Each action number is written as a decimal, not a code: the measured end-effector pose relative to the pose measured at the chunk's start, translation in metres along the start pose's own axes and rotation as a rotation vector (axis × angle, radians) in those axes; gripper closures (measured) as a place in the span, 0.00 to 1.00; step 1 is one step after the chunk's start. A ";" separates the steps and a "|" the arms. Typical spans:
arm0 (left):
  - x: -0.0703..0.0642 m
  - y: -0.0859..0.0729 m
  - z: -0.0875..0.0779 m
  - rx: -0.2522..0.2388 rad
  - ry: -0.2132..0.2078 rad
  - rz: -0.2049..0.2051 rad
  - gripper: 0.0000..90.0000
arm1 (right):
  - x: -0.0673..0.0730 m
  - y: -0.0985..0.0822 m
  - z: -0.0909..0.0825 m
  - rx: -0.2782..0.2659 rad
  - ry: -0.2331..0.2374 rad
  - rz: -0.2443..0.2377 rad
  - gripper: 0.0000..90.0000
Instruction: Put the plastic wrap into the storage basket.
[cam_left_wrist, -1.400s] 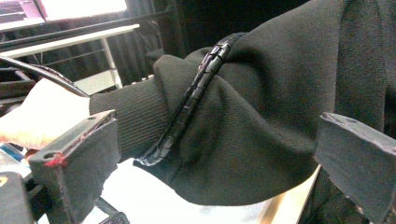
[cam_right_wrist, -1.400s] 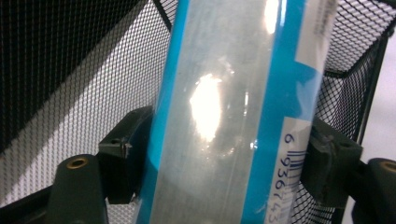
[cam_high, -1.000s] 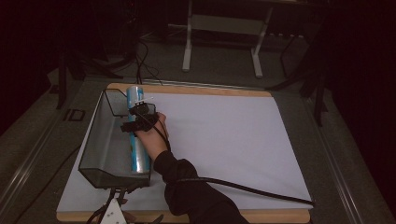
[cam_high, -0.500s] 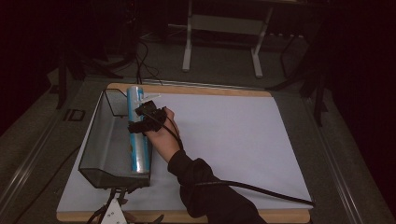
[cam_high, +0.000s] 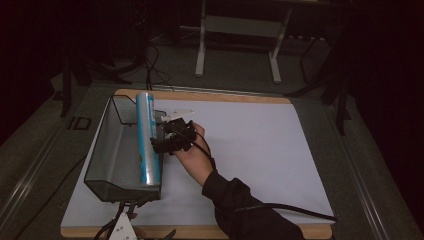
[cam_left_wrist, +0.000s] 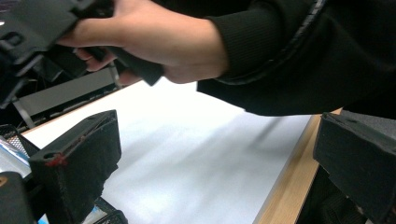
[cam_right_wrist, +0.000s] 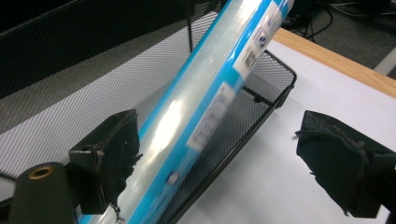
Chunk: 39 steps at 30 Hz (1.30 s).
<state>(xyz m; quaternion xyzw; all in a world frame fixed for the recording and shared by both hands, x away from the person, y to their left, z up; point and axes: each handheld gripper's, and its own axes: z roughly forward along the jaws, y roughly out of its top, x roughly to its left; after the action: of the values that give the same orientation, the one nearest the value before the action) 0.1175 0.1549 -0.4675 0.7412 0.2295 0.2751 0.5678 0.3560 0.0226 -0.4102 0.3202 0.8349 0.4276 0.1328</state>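
Right gripper view: the right gripper (cam_right_wrist: 219, 163) is released, its jaws wide apart, one jaw beside the blue roll (cam_right_wrist: 210, 102), which lies slanted across the rim of the wire-mesh basket (cam_right_wrist: 266, 93) on the white-covered bench (cam_right_wrist: 289, 186). Left gripper (cam_left_wrist: 215, 163) likewise spread.

On the table there is one long roll (cam_high: 146, 140) wrapped in clear and blue plastic, one dark wire-mesh basket (cam_high: 111, 150) of oblong shape, one large white paper sheet (cam_high: 260, 145), and two black two-jaw grippers.
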 end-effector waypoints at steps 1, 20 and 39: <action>0.000 0.000 0.000 0.000 0.001 0.000 0.02 | 0.000 -0.003 -0.003 0.000 0.006 -0.004 0.15; -0.001 -0.001 0.003 0.012 0.004 0.002 0.02 | -0.017 -0.059 -0.050 -0.047 0.035 -0.011 0.15; -0.001 -0.001 0.004 0.017 0.005 0.003 0.02 | -0.056 -0.120 -0.088 -0.052 0.018 0.051 0.15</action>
<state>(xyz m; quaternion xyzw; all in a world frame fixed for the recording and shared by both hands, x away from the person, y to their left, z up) 0.1193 0.1515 -0.4695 0.7456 0.2322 0.2757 0.5605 0.3050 -0.1204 -0.4564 0.3339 0.8162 0.4552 0.1228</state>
